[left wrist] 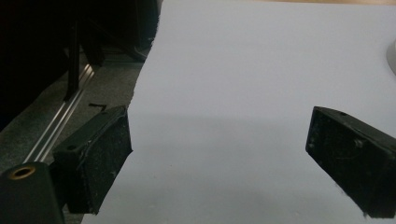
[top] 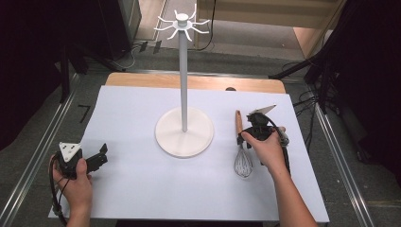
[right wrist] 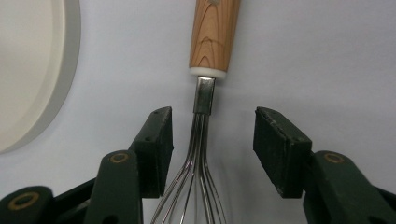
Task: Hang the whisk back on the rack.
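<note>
Right gripper (right wrist: pixel 212 135) jaws stood apart astride whisk (right wrist: pixel 201 154) wire neck, pads not touching it; nothing gripped. Whisk lay flat on white table cover (top: pixel 142 189), right of stand base (top: pixel 184 132); long axis along gripper's line, wooden handle (right wrist: pixel 212 32) pointing away, wire loops toward person. Left gripper (left wrist: pixel 219 154) gaped empty, well apart at left edge. Right hand (top: pixel 267 149) nearer.

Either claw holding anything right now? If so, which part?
Nothing is held. The right claw straddles the whisk where its wires meet the metal neck, pads not pressing. The left claw is open over bare white sheet.
</note>
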Demonstrator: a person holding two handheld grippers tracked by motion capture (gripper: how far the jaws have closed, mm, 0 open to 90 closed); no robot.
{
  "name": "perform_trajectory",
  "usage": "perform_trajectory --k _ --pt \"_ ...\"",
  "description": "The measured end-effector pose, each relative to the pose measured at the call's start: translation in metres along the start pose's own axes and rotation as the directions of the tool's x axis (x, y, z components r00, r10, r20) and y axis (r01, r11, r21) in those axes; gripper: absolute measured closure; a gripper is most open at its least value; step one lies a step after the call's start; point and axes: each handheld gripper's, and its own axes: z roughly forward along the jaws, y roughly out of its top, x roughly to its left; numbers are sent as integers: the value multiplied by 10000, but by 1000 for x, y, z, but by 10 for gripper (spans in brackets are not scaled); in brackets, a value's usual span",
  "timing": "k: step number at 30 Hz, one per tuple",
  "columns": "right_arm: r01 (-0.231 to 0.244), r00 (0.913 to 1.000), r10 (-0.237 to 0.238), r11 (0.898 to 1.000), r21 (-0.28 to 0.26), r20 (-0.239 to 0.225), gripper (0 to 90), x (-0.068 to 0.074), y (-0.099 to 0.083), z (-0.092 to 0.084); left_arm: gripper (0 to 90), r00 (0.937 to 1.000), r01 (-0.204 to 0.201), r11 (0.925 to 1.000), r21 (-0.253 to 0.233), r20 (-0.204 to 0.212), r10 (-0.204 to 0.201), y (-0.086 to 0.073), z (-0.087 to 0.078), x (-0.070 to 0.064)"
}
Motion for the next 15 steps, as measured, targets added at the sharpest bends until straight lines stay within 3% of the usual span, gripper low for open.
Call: perform_trajectory --k 8,15 --pt "77 9998 -88 9982 588 192 620 5 0 8 76 10000 23 10000 20 23 -23 0 0 0" --pt "51 9992 -78 9976 683 386 728 8 0 11 76 10000 39 10000 26 27 -39 0 0 0"
